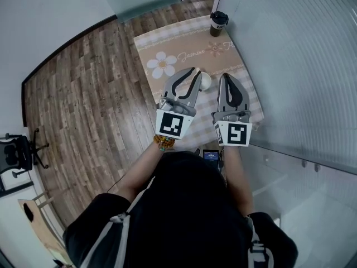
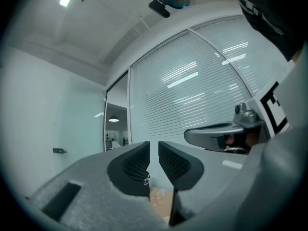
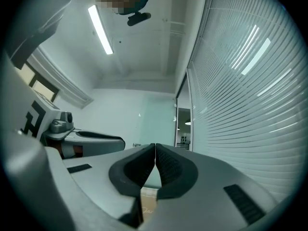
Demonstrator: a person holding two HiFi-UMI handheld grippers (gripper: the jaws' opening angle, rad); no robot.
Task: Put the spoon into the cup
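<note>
In the head view both grippers are held side by side over a table with a beige flowered cloth. My left gripper has its jaws a narrow gap apart with nothing between them; the left gripper view shows that gap against the blinds. My right gripper is shut, its pads touching and empty in the right gripper view. A round white object, perhaps a cup, lies just past the left gripper's tip, partly hidden. A dark lidded tumbler stands at the table's far edge. No spoon shows in any view.
Both gripper cameras tilt upward at ceiling, glass wall and window blinds. Wood floor lies left of the table. An office chair stands at far left. A small dark device hangs at the person's chest.
</note>
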